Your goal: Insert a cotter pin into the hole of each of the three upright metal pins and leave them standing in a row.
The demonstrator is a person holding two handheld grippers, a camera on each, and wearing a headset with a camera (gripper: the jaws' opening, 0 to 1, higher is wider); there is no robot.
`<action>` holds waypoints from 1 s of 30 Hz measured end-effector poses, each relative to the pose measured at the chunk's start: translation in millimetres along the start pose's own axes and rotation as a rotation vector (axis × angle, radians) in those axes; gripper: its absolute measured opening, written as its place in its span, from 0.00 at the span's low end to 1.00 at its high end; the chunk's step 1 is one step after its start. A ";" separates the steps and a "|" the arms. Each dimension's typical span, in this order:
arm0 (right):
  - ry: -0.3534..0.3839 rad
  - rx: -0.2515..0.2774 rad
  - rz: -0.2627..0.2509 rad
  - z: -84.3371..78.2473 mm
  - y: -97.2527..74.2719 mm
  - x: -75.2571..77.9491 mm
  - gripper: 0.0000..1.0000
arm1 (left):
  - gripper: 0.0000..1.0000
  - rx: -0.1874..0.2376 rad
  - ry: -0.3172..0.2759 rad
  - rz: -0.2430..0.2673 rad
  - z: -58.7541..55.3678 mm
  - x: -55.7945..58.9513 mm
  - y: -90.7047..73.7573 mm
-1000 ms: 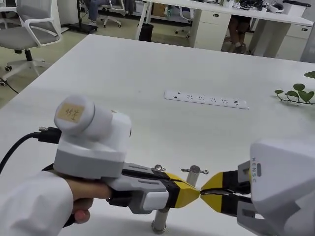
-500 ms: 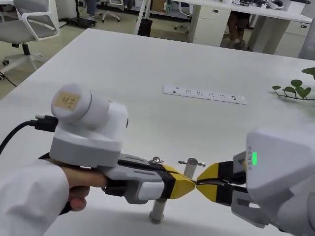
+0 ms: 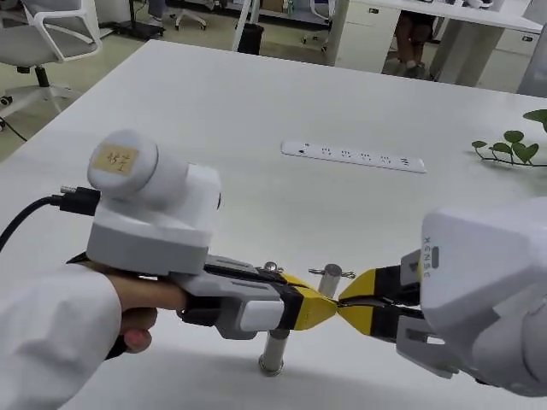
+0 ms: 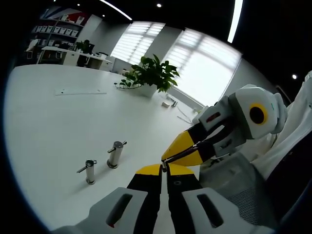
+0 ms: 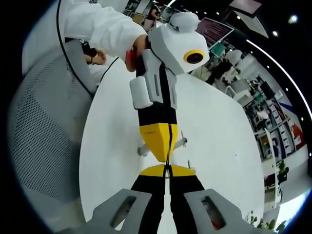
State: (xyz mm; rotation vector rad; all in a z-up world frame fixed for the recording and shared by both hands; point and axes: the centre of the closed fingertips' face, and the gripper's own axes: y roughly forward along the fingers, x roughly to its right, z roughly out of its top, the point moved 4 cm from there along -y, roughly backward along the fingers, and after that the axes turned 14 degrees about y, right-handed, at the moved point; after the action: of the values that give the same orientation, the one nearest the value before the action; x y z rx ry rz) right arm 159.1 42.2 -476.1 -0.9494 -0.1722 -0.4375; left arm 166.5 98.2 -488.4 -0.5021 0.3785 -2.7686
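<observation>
Left hand-held gripper [image 3: 327, 309] and right hand-held gripper [image 3: 347, 305] tip-to-tip above metal pin [image 3: 275, 350].

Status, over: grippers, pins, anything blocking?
Left gripper and right gripper shut, jaws tip to tip above the table. Near upright pin and far upright pin each carry a cotter pin. Nothing blocking.

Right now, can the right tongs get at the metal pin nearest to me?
Probably not directly. In the head view the left tongs cross in front of the top of that pin, tip to tip with the right tongs, so the left must likely withdraw first.
</observation>
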 end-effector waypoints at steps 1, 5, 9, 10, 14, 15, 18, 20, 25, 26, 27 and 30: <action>0.000 0.001 -0.001 0.2 0.0 -0.1 0.00 | 0.00 0.001 -0.002 -0.002 0.0 0.3 0.1; 0.004 -0.004 0.001 -1.3 0.5 -1.0 0.00 | 0.07 0.003 -0.002 -0.005 0.5 1.3 0.6; -0.005 -0.010 0.000 -3.3 1.4 -1.6 0.00 | 0.06 -0.005 -0.004 -0.005 -0.8 2.3 2.1; -0.004 -0.008 0.002 -2.8 0.7 -1.7 0.00 | 0.04 -0.006 -0.006 -0.008 -1.2 2.9 2.4; -0.002 -0.005 0.001 -2.0 -0.1 -1.0 0.00 | 0.00 -0.011 -0.004 0.012 -2.1 0.5 2.9; -0.003 -0.006 0.001 -2.0 -0.2 -1.0 0.00 | 0.00 -0.009 -0.008 0.012 -1.6 0.7 2.8; -0.002 -0.008 0.004 -2.6 0.4 -0.8 0.00 | 0.01 0.003 -0.011 0.015 0.6 -0.1 1.9; -0.006 -0.010 0.002 -3.1 0.6 -0.8 0.00 | 0.03 0.012 -0.020 0.016 2.1 -0.5 1.0; -0.005 -0.001 -0.001 -0.9 -0.1 -1.1 0.00 | 0.00 0.010 -0.024 0.019 1.9 -1.3 -0.4; -0.006 -0.001 -0.002 -0.9 -0.2 -1.2 0.00 | 0.00 0.010 -0.024 0.020 2.1 -1.4 -0.3; -0.005 -0.002 -0.001 -1.0 0.0 -1.2 0.00 | 0.00 0.008 -0.027 0.018 1.9 -1.3 -0.1; -0.005 -0.003 0.000 -1.6 0.2 -1.9 0.00 | 0.00 0.003 -0.033 0.015 1.4 -1.6 0.3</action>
State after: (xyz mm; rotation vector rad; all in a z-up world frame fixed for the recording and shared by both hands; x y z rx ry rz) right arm 157.4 41.5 -477.9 -0.9536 -0.1759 -0.4357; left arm 168.5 98.2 -487.7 -0.5410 0.3688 -2.7430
